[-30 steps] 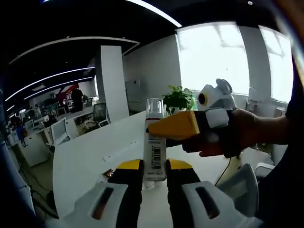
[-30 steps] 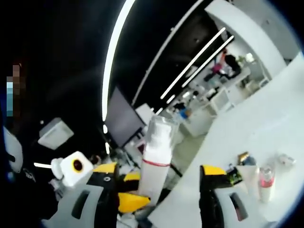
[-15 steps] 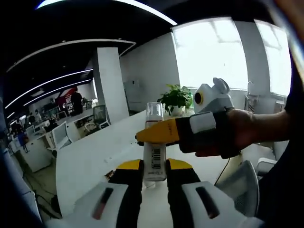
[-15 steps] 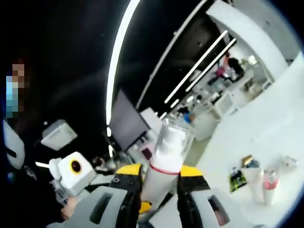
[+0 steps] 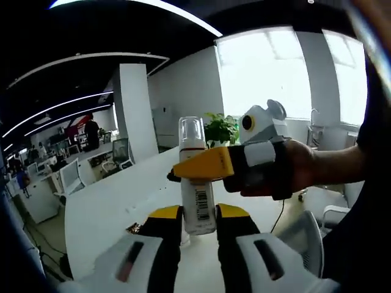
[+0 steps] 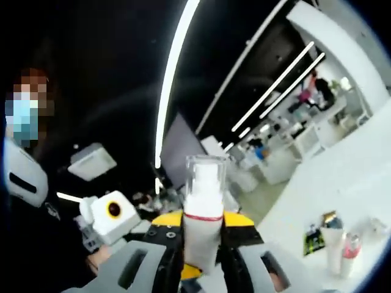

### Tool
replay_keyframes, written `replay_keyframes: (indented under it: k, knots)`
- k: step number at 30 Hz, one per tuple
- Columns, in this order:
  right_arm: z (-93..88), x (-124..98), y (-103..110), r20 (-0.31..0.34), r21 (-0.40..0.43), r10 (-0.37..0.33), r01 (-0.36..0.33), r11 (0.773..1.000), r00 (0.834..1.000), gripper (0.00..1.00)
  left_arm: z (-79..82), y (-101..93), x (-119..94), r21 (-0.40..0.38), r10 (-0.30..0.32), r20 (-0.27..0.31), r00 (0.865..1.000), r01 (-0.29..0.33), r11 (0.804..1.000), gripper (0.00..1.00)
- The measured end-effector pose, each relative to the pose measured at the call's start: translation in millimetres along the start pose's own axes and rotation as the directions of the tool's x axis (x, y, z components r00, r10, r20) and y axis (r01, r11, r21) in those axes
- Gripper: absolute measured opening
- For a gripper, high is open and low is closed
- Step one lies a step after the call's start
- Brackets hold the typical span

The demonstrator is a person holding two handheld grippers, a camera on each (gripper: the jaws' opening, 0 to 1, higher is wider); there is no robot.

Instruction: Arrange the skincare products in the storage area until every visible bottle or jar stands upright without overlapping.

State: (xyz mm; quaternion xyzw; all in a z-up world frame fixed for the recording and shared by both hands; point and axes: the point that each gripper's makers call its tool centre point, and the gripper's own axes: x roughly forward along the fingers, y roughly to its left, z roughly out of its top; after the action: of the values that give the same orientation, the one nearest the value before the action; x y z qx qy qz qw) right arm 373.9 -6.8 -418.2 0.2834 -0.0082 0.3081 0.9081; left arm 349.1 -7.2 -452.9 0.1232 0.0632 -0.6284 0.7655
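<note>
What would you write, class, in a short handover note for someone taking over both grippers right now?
Left gripper: shut on the pump bottle, low on its body, held upright in the air.
Right gripper: shut on the same bottle higher up, below the clear cap.
On the white table: a few small products stand grouped.
Done: bottle lifted.
Left: set it upright on the table, clear of the others.

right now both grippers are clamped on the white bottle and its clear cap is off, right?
Not quite: the clear cap is on, covering the pump head, as the right gripper view shows. The rest holds: the left gripper and the right gripper are both shut on the white bottle.
</note>
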Motion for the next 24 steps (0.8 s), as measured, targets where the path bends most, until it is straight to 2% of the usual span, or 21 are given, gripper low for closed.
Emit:
replay_keyframes:
  k: [2, 3, 4, 5, 6, 8, 9, 10, 12, 13, 14, 15, 16, 17, 18, 19, 20, 21, 22, 23, 24]
  knots:
    - [6.7, -2, 7, 0.007, -0.037, 0.033, -0.033, 0.999, 0.999, 0.15, 1.2, -5.6, -2, -0.001, -0.036, 0.002, 0.999, 0.036, 0.999, 0.22]
    - [15.8, -4, 15, 0.03, -0.045, 0.085, -0.083, 0.996, 0.996, 0.15, 1.2, -9.5, -2, 0.001, -0.062, 0.002, 0.998, 0.062, 0.998, 0.25]
    - [19.1, -4, 17, 0.038, -0.05, 0.099, -0.097, 0.994, 0.994, 0.15, 0.6, -17.3, -3, -0.004, -0.115, 0.0, 0.993, 0.115, 0.993, 0.28]
    - [26.5, -6, 25, 0.046, -0.069, 0.148, -0.145, 0.987, 0.988, 0.15, 1.9, -22.5, -5, -0.002, -0.154, 0.005, 0.988, 0.154, 0.988, 0.32]
    - [32.0, -8, 35, 0.048, -0.079, 0.206, -0.202, 0.976, 0.977, 0.15, 6.4, -27.1, -7, -0.012, -0.191, 0.03, 0.981, 0.191, 0.982, 0.37]
    - [47.2, -11, 45, 0.059, -0.133, 0.265, -0.256, 0.958, 0.962, 0.15, 15.8, -36.0, -13, -0.109, -0.276, 0.09, 0.957, 0.285, 0.952, 0.44]
    - [50.3, -13, 54, 0.039, -0.137, 0.32, -0.312, 0.94, 0.947, 0.15, 21.2, -37.8, -16, -0.138, -0.303, 0.121, 0.945, 0.318, 0.938, 0.46]
    - [56.8, -15, 65, 0.026, -0.139, 0.379, -0.372, 0.918, 0.925, 0.15, 29.8, -40.2, -21, -0.166, -0.35, 0.17, 0.921, 0.377, 0.911, 0.48]
    - [66.4, -21, 91, -0.007, -0.148, 0.507, -0.502, 0.852, 0.862, 0.15, 40.8, -44.4, -30, -0.23, -0.429, 0.224, 0.875, 0.475, 0.85, 0.51]
    - [69.2, -23, 99, -0.022, -0.156, 0.542, -0.539, 0.828, 0.84, 0.15, 46.1, -45.2, -34, -0.239, -0.453, 0.25, 0.856, 0.508, 0.827, 0.52]
    - [69.2, -27, 111, -0.053, -0.149, 0.598, -0.598, 0.787, 0.8, 0.15, 50.1, -46.8, -38, -0.244, -0.484, 0.27, 0.832, 0.546, 0.801, 0.52]
    - [71.9, -27, 120, -0.077, -0.173, 0.62, -0.623, 0.763, 0.781, 0.15, 60.5, -48.9, -45, -0.27, -0.521, 0.324, 0.789, 0.605, 0.749, 0.53]
    - [68.7, -31, 133, -0.127, -0.147, 0.671, -0.683, 0.716, 0.731, 0.15, 69.5, -51.7, -53, -0.291, -0.56, 0.37, 0.741, 0.665, 0.688, 0.54]
    - [67.8, -34, 141, -0.15, -0.131, 0.704, -0.72, 0.681, 0.694, 0.15, 75.8, -52.8, -59, -0.298, -0.582, 0.403, 0.706, 0.702, 0.646, 0.54]
    - [70.6, -33, 147, -0.145, -0.134, 0.717, -0.731, 0.669, 0.682, 0.15, 81.3, -53.1, -63, -0.296, -0.6, 0.431, 0.674, 0.734, 0.612, 0.54]
    - [70.7, -36, 158, -0.15, -0.086, 0.763, -0.777, 0.623, 0.629, 0.15, 88.3, -53.5, -68, -0.289, -0.618, 0.461, 0.636, 0.767, 0.574, 0.53]
    - [69.7, -39, 168, -0.154, -0.053, 0.802, -0.815, 0.577, 0.577, 0.15, 91.7, -54.6, -72, -0.275, -0.635, 0.475, 0.609, 0.788, 0.55, 0.51]
    - [70.0, -39, 171, -0.149, -0.046, 0.811, -0.823, 0.566, 0.566, 0.15, 97.1, -57.4, -77, -0.257, -0.662, 0.496, 0.562, 0.823, 0.507, 0.49]
    - [67.4, -43, 180, -0.153, 0.009, 0.846, -0.855, 0.518, 0.511, 0.16, 100.6, -58.2, -80, -0.249, -0.674, 0.51, 0.535, 0.842, 0.48, 0.46]
    - [65.3, -45, 185, -0.156, 0.032, 0.863, -0.87, 0.491, 0.481, 0.16, 105.0, -59.7, -84, -0.236, -0.684, 0.529, 0.502, 0.861, 0.45, 0.44]
    - [63.1, -43, 189, -0.152, 0.047, 0.872, -0.878, 0.476, 0.465, 0.16, 108.6, -61.7, -87, -0.227, -0.694, 0.543, 0.473, 0.878, 0.421, 0.4]
